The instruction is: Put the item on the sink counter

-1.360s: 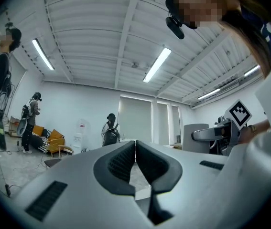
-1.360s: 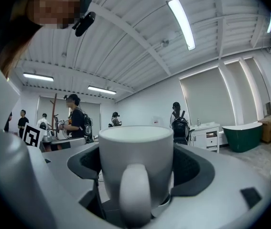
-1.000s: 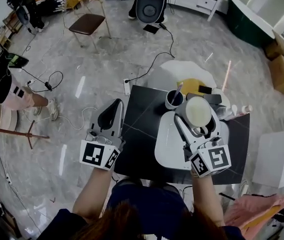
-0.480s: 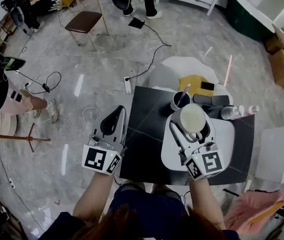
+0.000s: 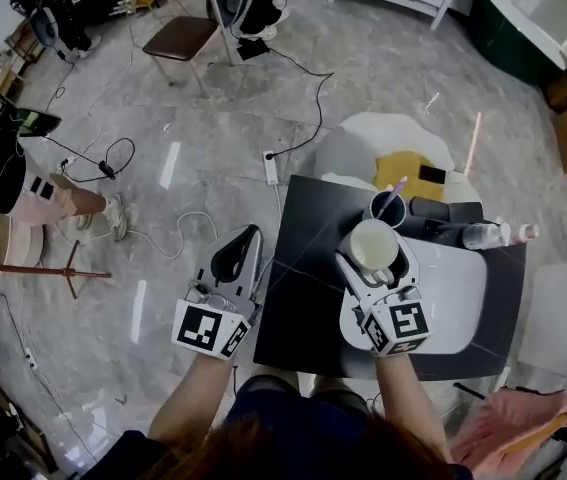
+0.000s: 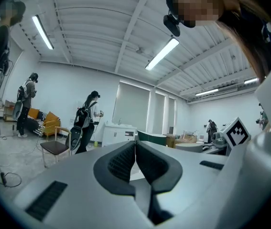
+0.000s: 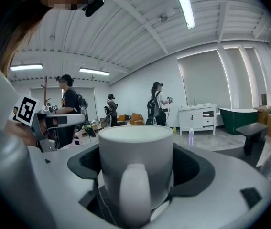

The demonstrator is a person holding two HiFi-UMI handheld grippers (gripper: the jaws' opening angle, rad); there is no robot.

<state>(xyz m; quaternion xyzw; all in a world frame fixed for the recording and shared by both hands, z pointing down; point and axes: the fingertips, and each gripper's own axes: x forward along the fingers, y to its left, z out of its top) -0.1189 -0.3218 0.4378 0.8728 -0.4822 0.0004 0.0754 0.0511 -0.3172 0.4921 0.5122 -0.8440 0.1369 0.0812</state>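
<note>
With the right claw (image 5: 372, 254) gripping the upright mug (image 7: 136, 151) between its jaws, lower it level onto the dark table (image 5: 298, 293) just below; the left claw (image 6: 135, 152) is clenched, empty.

No words, brand names or numbers could be read anywhere in these views. The only printed signs were black-and-white square markers, which were coded patterns and not letters. One set stood on the cube (image 5: 206, 329) of the left gripper (image 5: 253, 231), another on the cube (image 5: 399, 326) of the right gripper (image 5: 374, 249). In each gripper view one such marker showed at the edge of the picture, on the other gripper's cube.
</note>
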